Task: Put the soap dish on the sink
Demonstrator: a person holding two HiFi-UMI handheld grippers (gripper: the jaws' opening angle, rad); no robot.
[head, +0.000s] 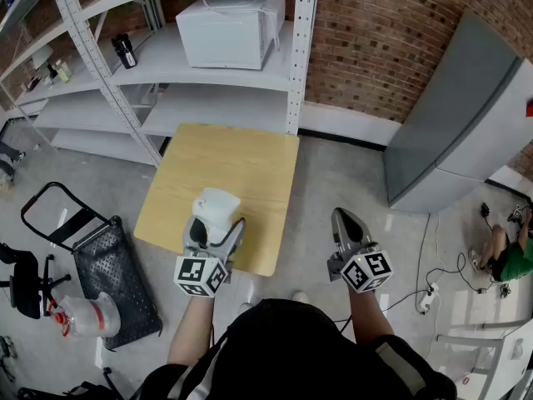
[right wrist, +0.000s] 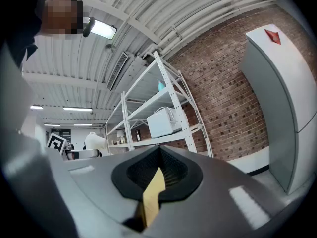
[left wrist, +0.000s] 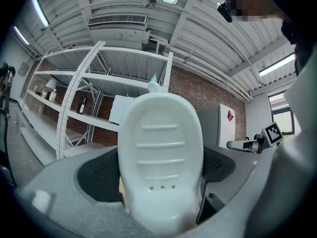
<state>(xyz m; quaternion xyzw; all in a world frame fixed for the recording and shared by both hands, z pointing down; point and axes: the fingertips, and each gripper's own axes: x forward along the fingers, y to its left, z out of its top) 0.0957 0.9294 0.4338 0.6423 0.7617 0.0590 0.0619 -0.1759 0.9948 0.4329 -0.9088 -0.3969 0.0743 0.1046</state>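
- A bare workroom was seen from above: a brick wall (head: 375, 32), white metal shelving (head: 208, 86) carrying a microwave (head: 233, 25), and a grey cabinet (head: 466, 115). A small wooden table (head: 241, 165) stood on the concrete floor in front of the shelving. No sink was seen in any view.
- The soap dish (head: 215, 207) (left wrist: 161, 157), white and oval with raised ribs and three drain holes, was held over the table's near edge, towards its near left corner. Whether it touched the tabletop could not be told.
- The left gripper (head: 215, 225) was clamped on the dish, its jaws spread wide across the dish's width.
- The dish was judged light, rigid and smooth, so likely slippery. A firm hold across its two long sides, as taken here, was judged safest. Whether it was breakable could not be told.
- The left gripper was held level, pointed towards the shelving, with the forearm stretched forward.
- The right gripper (head: 343, 222), jaws together and nothing gripped, was held level over the floor beside the table's near right corner.
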